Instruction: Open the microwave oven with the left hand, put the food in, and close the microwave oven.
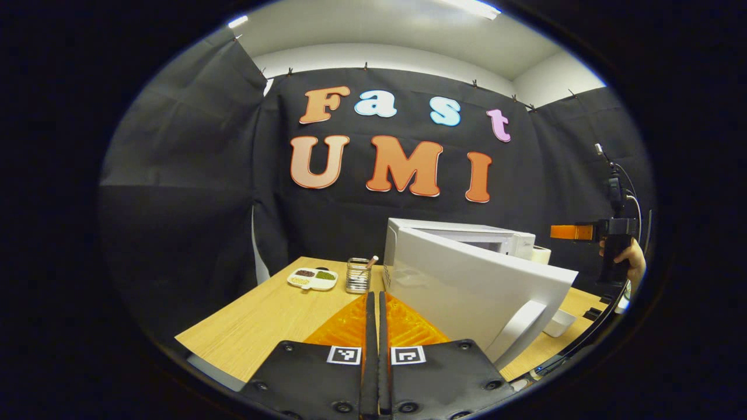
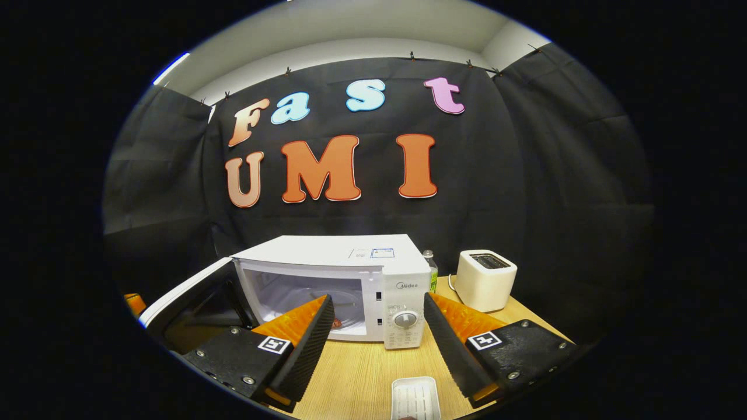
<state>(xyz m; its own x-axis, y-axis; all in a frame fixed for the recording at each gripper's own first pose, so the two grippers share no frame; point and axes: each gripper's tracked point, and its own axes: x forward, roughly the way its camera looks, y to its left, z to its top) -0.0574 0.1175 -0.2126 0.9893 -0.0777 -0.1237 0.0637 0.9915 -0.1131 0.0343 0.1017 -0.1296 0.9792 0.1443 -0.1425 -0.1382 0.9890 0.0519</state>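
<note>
The white microwave [image 2: 373,274] stands on the wooden table [image 2: 356,373] with its door [image 2: 187,300] swung wide to the left and its cavity [image 2: 309,303] lit and bare. In the left gripper view the door [image 1: 467,286] and its handle [image 1: 516,326] lie just right of my left gripper [image 1: 375,303], which is shut with nothing in it. My right gripper [image 2: 379,344] is open in front of the control panel [image 2: 404,318], above a white ribbed container [image 2: 415,398] on the table. The right gripper [image 1: 575,232] also shows far off, held by a hand [image 1: 633,259].
A white toaster [image 2: 484,279] and a bottle [image 2: 430,271] stand right of the microwave. On the table's far left are a divided white dish [image 1: 313,278] and a mesh holder [image 1: 358,275]. Black cloth walls surround the table [image 1: 262,326].
</note>
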